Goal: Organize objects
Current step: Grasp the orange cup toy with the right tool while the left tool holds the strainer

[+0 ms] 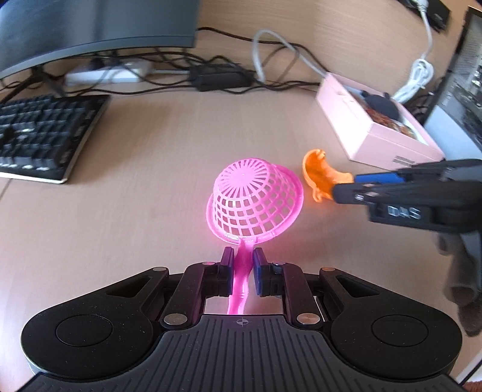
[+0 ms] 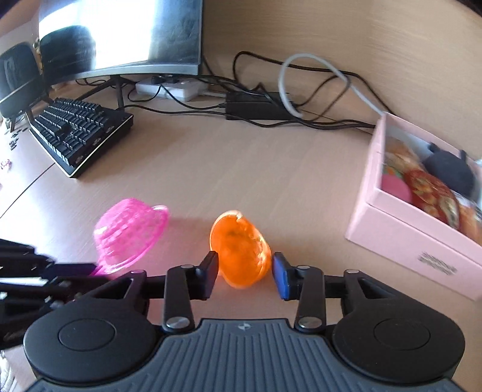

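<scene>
1. The left gripper is clenched on the handle of the pink strainer, held above the desk.
2. The right gripper, marked "DAS", grips the orange cup beside it.
3. The pink box has a blurred, unreadable label.

Landmark: strainer, held over the table with its handle between the left hand-held gripper fingers. Cup just right of the strainer, at the right hand-held gripper tips. Box further right and behind, toys inside. Keyboard far left. Monitor and cables behind.
</scene>
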Demonstrator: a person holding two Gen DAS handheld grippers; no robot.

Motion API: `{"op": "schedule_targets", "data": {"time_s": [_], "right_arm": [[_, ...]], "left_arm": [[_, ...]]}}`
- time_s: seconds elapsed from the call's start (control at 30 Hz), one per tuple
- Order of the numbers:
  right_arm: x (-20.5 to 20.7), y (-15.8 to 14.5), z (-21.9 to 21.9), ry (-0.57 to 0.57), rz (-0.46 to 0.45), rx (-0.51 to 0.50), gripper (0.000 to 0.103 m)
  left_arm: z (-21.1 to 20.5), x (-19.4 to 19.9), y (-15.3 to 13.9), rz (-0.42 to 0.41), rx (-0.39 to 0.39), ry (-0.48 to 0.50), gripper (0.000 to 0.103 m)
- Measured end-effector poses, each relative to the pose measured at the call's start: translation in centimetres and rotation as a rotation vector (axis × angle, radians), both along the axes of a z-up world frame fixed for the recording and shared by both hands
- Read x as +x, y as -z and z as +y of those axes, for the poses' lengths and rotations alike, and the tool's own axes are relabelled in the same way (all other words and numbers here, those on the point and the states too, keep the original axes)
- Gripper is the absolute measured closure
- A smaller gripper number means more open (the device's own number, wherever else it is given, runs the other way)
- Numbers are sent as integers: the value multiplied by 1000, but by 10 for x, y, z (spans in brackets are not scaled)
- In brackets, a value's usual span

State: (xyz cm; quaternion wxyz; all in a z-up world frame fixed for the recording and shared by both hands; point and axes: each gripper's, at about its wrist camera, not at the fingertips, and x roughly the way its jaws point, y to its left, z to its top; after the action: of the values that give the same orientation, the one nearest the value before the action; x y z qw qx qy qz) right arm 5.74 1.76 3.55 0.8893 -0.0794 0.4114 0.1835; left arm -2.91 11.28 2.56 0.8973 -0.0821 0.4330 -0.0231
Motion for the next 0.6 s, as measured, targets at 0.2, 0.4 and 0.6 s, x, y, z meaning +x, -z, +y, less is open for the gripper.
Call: {"op": "schedule_targets", "data": {"time_s": [0.2,0.4,0.6], "right_arm": [[-34,-16,-37,67,-33,-26,78],[-56,-7,-77,193,-21,-65,78],[-73,0,-84,241,-25,-70,27]], "left_arm": [[-20,10,1,3,5,88,88],[-34,17,3,-9,22,94,88],[-29,22,2,-13,90,-9,87]]}}
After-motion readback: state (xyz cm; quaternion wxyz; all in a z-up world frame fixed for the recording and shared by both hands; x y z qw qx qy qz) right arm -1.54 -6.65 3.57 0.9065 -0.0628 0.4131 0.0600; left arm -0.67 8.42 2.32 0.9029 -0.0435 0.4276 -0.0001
